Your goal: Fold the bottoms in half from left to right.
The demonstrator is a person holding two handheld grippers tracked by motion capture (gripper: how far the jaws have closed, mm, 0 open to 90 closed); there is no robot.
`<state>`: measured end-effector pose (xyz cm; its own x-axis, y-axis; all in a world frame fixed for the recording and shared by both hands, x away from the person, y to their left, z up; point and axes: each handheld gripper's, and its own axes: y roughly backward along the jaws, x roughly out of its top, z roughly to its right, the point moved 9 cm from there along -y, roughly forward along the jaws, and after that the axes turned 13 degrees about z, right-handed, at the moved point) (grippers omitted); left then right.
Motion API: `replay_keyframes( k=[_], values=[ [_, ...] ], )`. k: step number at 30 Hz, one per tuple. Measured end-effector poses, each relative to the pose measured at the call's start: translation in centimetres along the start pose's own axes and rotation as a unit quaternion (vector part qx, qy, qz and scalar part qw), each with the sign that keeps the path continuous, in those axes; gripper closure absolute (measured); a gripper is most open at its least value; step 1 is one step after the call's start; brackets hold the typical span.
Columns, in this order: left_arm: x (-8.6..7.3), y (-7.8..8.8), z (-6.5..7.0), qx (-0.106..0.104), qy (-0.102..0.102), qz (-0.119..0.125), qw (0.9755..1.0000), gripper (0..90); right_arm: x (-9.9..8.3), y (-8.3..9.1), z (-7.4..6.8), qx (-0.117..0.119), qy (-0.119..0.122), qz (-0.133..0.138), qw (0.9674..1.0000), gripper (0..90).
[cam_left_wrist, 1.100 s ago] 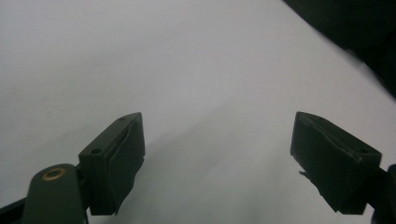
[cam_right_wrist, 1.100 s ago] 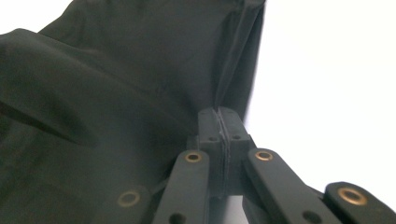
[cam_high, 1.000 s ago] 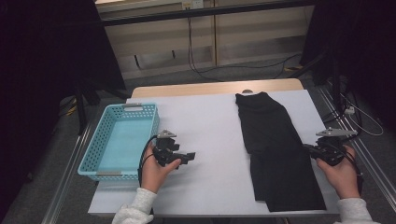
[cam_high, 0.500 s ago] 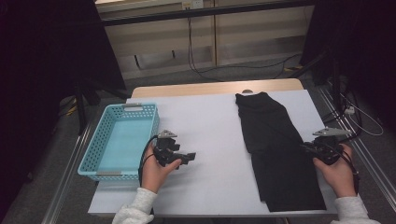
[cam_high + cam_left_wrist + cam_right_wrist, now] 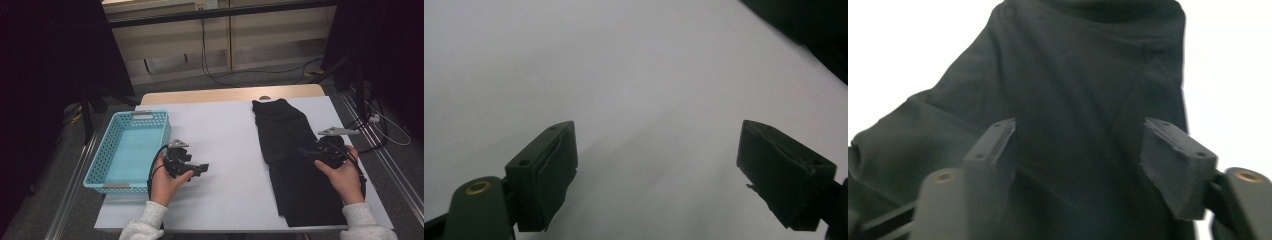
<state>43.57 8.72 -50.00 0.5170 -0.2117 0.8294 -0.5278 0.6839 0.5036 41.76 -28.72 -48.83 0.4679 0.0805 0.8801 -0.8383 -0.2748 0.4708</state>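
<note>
A black garment point(image 5: 287, 150) lies lengthwise on the right half of the white table point(image 5: 225, 135); it also shows as dark cloth point(image 5: 1073, 75) in the right gripper view. My right gripper point(image 5: 306, 150) hovers over the garment's right side, pointing left. Its jaws have just been opening. In its own view the right gripper point(image 5: 1078, 127) stands open, with cloth beneath the pads and nothing pinched. My left gripper point(image 5: 202, 167) rests in the hand near the table's middle left, pointing right. The left gripper point(image 5: 656, 130) is open over bare white surface, the garment's edge point(image 5: 814, 30) far off.
A light blue plastic basket point(image 5: 107, 170) stands at the table's left edge, close beside my left hand. Metal rails run along both sides of the table. Cables lie on the floor behind the far edge.
The right hand has slid left, farther onto the black garment, and its jaws have gone from shut to open. The left hand and its gripper have kept still.
</note>
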Motion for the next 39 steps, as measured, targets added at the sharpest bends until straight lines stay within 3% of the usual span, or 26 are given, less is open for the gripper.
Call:
replay_keyframes(
  k=[7, 16, 24, 30, 39],
  values=[
    [0.0, 0.4, 0.0, -0.002, -0.002, -0.002, 1.0, 16.7, 1.2, -1.5, -0.9, -0.002, -0.004, 0.021, 0.9998, 23.7],
    [-0.2, 0.7, -0.3, 0.001, 0.0, -0.004, 1.0, 16.2, 2.0, -3.4, -2.3, 0.012, -0.007, 0.015, 0.9998, 19.0],
    [-0.2, 1.1, -0.5, 0.002, 0.007, -0.002, 1.0, 15.4, 2.4, -4.9, -3.9, 0.021, 0.01, 0.005, 0.9997, 17.0],
    [-0.2, 1.3, -0.4, -0.001, 0.007, -0.002, 1.0, 15.2, 2.9, -6.1, -4.9, 0.032, 0.008, 0.009, 0.9994, 17.1],
    [-0.1, 0.9, -0.5, 0.002, 0.004, -0.003, 1.0, 14.3, 3.6, -7.9, -6.8, 0.043, 0.02, 0.009, 0.9988, 16.5]
  ],
)
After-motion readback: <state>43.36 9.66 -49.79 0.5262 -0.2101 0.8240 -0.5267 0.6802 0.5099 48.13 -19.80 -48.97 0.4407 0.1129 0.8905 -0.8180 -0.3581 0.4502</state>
